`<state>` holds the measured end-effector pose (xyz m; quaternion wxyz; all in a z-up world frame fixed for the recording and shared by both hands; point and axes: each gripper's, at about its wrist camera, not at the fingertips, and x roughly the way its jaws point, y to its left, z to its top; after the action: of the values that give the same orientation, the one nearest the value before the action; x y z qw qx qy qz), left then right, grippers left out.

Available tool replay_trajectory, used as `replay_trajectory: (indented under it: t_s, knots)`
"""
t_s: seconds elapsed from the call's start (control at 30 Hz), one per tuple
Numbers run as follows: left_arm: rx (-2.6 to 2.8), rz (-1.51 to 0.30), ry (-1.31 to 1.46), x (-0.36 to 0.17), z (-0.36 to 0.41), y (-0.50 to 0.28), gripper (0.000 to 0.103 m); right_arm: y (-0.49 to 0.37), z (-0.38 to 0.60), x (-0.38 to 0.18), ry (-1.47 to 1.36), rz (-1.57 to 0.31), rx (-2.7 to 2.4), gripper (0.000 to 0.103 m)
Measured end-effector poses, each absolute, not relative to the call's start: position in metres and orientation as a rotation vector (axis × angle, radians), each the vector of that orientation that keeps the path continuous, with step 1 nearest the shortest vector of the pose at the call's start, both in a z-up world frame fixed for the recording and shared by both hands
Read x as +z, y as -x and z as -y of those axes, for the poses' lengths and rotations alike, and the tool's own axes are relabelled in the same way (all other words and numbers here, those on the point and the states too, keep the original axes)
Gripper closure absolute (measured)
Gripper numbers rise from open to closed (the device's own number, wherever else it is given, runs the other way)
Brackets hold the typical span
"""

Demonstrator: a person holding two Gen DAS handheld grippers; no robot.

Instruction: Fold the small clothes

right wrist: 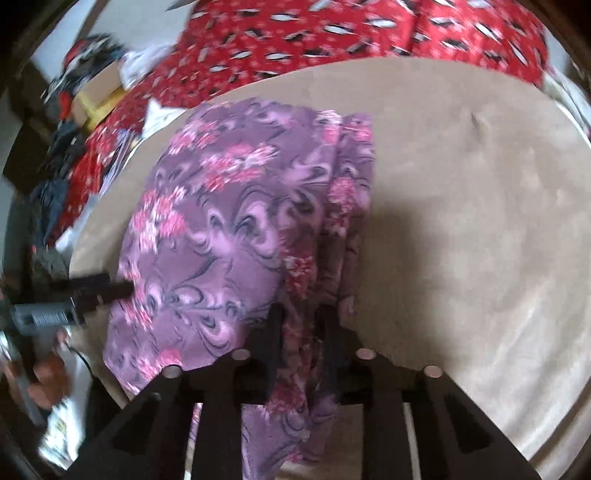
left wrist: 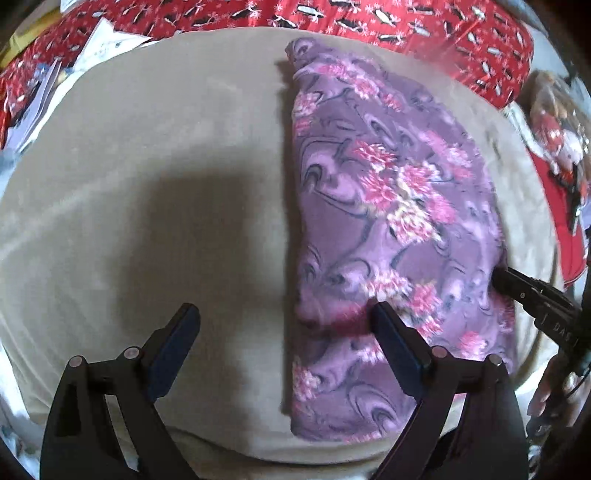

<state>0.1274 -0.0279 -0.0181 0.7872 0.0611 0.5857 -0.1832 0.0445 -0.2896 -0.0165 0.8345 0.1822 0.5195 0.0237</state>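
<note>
A purple floral garment lies folded lengthwise on a beige pad, near the pad's right edge in the left wrist view. The right gripper pinches a bunched fold of it at the near end, while the left gripper hovers with jaws spread wide over its left edge. Red patterned cloth borders the pad's far edge.

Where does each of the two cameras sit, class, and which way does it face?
Left wrist: rides the left claw, looking steeply down at the beige cloth; its open fingers show, plus the right claw's tip at the purple flowered garment.
Right wrist: rides the right claw, looking down at the garment bunched between its fingers; the left claw and a hand show at left.
Shared: garment, beige cloth, red patterned fabric.
</note>
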Motion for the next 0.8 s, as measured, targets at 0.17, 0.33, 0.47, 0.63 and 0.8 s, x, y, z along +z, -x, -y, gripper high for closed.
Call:
replay_trajectory:
  t_s: [0.17, 0.33, 0.47, 0.63, 0.8]
  knots:
    - [-0.402, -1.219, -0.204, -0.014, 0.033, -0.107, 0.008, -0.024, 0.286, 0.010, -0.379, -1.062, 0.069, 0.069]
    - [-0.379, -1.283, -0.235, -0.041, 0.040, -0.105, 0.008, -0.017, 0.273, -0.030, -0.285, -1.211, 0.011, 0.057]
    - [-0.363, -1.309, -0.174, -0.046, 0.031, -0.108, 0.000, -0.005, 0.275, -0.010, -0.324, -1.149, 0.005, 0.054]
    - [-0.343, -1.288, -0.152, -0.051, 0.034, -0.112, 0.000, -0.007, 0.272, -0.024, -0.246, -1.202, -0.049, 0.037]
    - [-0.344, -1.267, -0.127, -0.050, 0.037, -0.108, 0.000, -0.008, 0.272, -0.027, -0.268, -1.192, -0.061, 0.029]
